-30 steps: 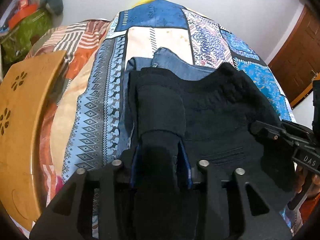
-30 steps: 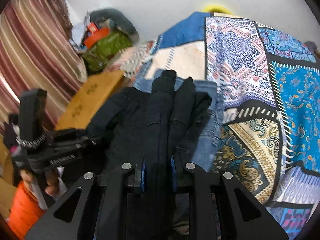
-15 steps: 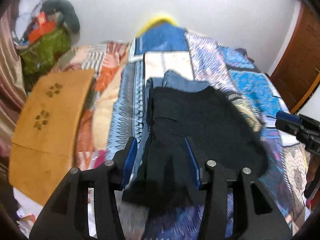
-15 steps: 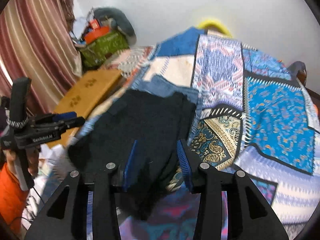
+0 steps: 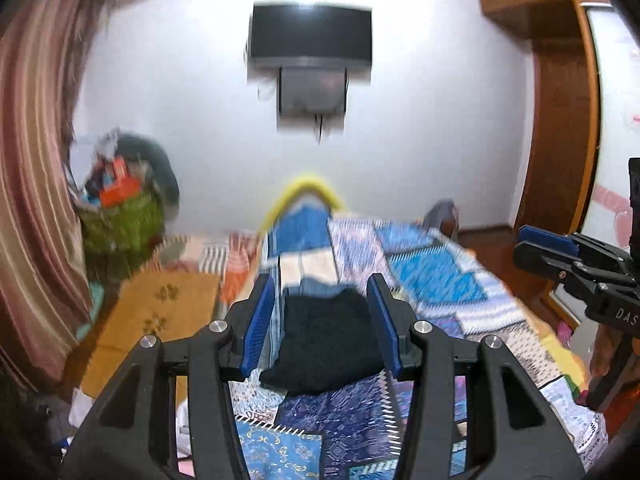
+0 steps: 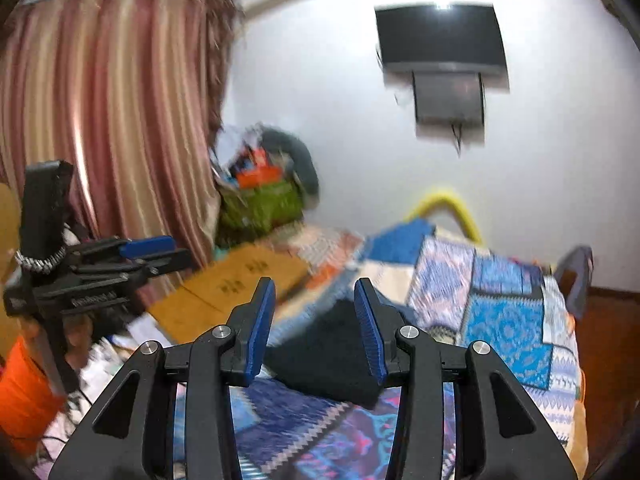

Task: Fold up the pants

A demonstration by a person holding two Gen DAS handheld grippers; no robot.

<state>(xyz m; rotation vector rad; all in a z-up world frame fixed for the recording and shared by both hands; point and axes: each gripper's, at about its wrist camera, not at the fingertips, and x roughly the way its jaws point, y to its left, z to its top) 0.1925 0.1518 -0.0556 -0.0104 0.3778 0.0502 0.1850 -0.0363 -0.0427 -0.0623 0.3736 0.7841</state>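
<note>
The dark black fabric pants (image 5: 326, 340) are seen folded compactly on the patchwork quilt (image 5: 432, 276); left gripper (image 5: 324, 320) and right gripper (image 6: 316, 320) are held released, empty; little seems left.

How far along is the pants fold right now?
Done, it seems: the black pants lie in a compact folded bundle on the patchwork bedspread, over a blue garment. In hand: nothing; the left claw and right claw are both open and raised. Left: at most tidying; blur hides the edges.
</note>
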